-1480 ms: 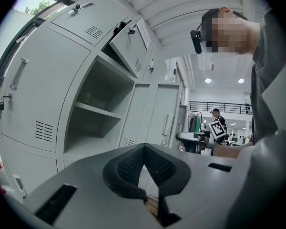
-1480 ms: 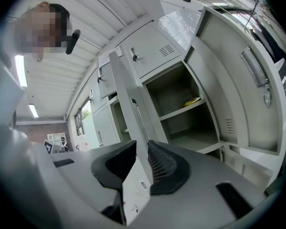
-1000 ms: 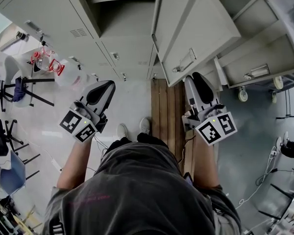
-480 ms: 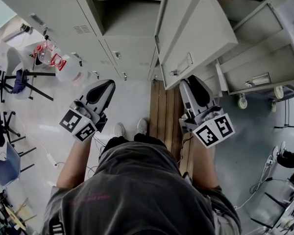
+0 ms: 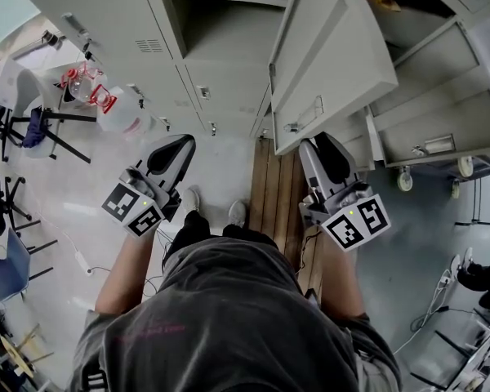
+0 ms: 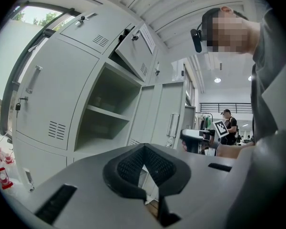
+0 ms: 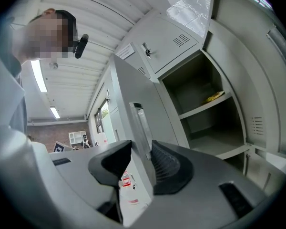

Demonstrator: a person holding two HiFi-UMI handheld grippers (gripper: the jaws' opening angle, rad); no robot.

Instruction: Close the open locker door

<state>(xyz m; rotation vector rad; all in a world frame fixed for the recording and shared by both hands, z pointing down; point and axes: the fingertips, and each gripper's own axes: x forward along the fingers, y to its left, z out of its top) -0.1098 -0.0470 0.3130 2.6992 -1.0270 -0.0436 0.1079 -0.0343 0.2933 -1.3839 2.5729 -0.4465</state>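
The open grey locker door (image 5: 335, 55) swings out toward me at upper centre right, its metal handle (image 5: 310, 113) near the lower edge. My right gripper (image 5: 314, 144) is just below that handle. In the right gripper view the door (image 7: 128, 104) and its handle (image 7: 142, 123) stand between the jaws of the right gripper (image 7: 142, 159). Those jaws have just been opening and are open, with a gap at the left pad. My left gripper (image 5: 178, 144) hovers at the left, shut on nothing. Its tips (image 6: 144, 149) point toward the open shelved compartment (image 6: 109, 113).
Closed locker doors (image 5: 106, 23) line the left. Plastic jugs with red handles (image 5: 106, 109) and chairs (image 5: 33, 129) stand on the floor at left. A wooden strip (image 5: 278, 194) runs underfoot. Castors (image 5: 404, 178) show at right. A yellow item (image 7: 212, 98) lies on a shelf.
My right gripper has edged a little leftward and lower in the picture beneath the door's handle. The lockers have shifted slightly in view. The left gripper has stayed put.
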